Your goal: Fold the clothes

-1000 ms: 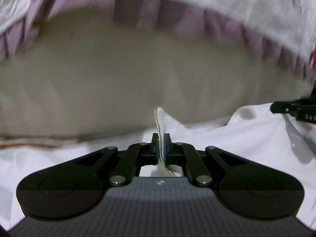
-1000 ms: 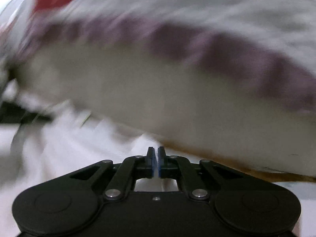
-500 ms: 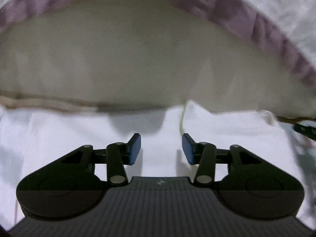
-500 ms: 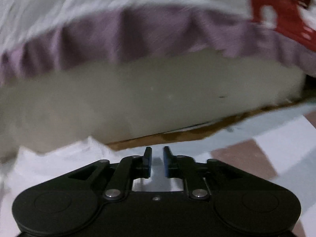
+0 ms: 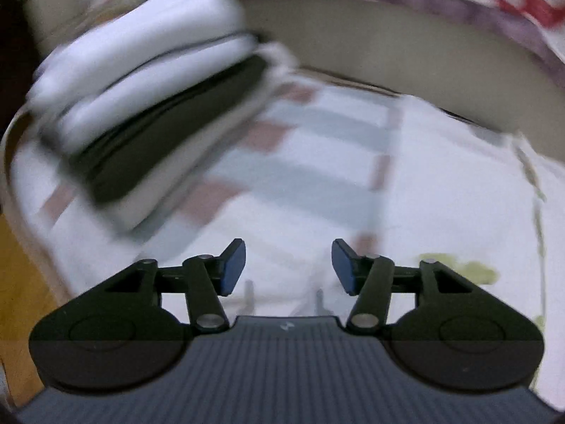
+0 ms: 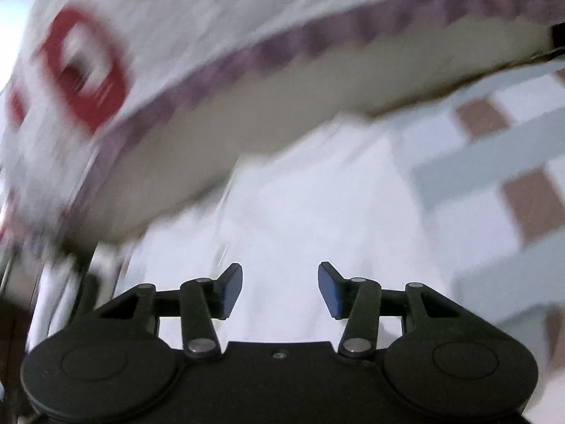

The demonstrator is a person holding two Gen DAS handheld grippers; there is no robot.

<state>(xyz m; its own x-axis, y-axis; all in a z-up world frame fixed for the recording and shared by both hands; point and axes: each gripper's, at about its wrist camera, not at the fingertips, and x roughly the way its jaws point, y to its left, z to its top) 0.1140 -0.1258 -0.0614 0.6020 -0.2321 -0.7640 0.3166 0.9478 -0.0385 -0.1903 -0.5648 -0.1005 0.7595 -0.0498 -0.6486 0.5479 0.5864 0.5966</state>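
Note:
A white garment (image 5: 469, 190) with a thin yellow-green seam lies flat on the checked cloth, to the right of my left gripper (image 5: 287, 266), which is open and holds nothing. In the right wrist view the same white garment (image 6: 293, 219) spreads under and ahead of my right gripper (image 6: 280, 289), also open and empty. A blurred stack of folded clothes (image 5: 148, 106), white pieces over a black one, sits at the far left in the left wrist view.
A checked cloth (image 5: 310, 162) of white, grey-blue and brown squares covers the surface (image 6: 494, 183). A beige mattress side (image 5: 406, 60) with a purple frill and a white-and-red cover (image 6: 159, 35) runs across the back. An orange-brown floor (image 5: 17, 282) shows at the left edge.
Both grippers let go of the white garment and opened wide. The left view swung left, bringing the folded stack into sight; the right gripper drew back over the garment.

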